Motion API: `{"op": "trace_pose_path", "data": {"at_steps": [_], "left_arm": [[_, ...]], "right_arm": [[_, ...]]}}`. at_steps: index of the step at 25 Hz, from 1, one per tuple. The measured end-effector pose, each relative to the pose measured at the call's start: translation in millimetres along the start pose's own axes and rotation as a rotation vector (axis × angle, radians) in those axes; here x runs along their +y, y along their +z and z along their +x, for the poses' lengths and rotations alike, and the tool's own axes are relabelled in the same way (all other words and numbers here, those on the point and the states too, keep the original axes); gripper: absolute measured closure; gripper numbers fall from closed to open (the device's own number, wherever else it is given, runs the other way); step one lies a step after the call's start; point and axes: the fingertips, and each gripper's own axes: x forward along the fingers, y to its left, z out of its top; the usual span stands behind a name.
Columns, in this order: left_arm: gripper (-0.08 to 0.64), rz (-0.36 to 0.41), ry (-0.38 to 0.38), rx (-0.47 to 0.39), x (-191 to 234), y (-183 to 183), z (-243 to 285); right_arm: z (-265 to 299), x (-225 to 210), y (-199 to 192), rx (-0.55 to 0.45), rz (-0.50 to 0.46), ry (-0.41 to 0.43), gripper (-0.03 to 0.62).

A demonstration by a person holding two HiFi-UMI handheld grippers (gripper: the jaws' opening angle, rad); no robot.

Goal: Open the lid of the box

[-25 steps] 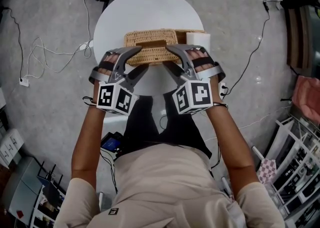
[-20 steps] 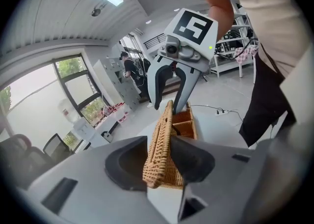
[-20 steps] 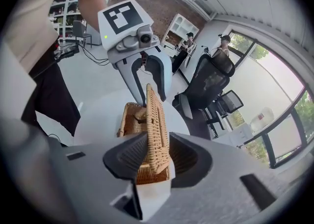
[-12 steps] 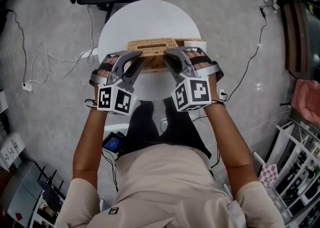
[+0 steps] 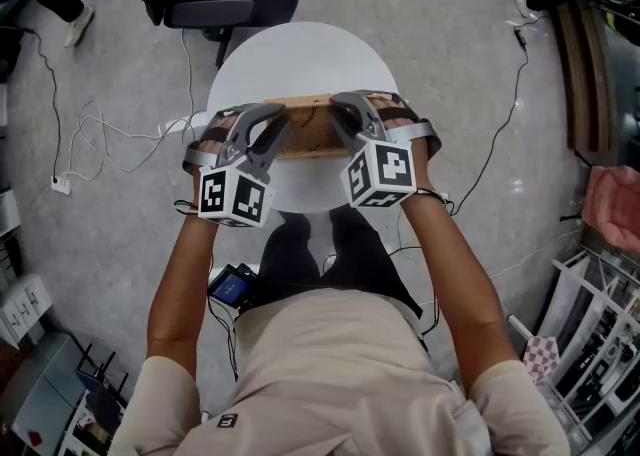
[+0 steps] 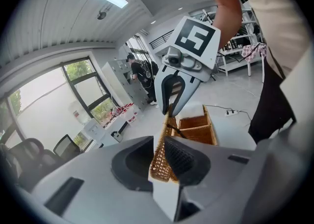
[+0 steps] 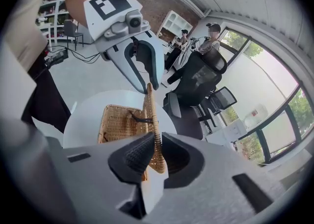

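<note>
The left gripper point(image 6: 164, 159) pinches one end of the wicker lid point(image 5: 308, 134), its jaws having just closed on the weave. The right gripper point(image 7: 154, 156) has likewise just closed and nips the other end. The lid stands nearly on edge between them. The open wicker box point(image 7: 117, 125) lies just below and beyond both pairs of jaws, on the round white table point(image 5: 300, 59).

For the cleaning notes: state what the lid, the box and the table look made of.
The lid looks woven wicker or rattan, tan, matte: weave shows. The box: same weave. The table: smooth white top, possibly laminate or paint; no grain.
</note>
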Motion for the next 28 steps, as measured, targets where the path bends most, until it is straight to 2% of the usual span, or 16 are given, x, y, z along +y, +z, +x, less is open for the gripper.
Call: {"op": "trace_pose_path", "data": {"at_steps": [11, 23, 28], "left_arm": [[0.494, -0.079, 0.034, -0.039, 35, 18, -18], [0.494, -0.114, 0.081, -0.066, 66, 25, -48], [0.494, -0.130, 0.101, -0.083, 76, 39, -68]], "right_arm": [[19, -36, -4, 0.057, 0.031, -0.012, 0.543], [44, -56, -5, 0.120, 0.075, 0.003, 0.532], [50, -60, -7, 0.149, 0.096, 0.019, 0.529]]}}
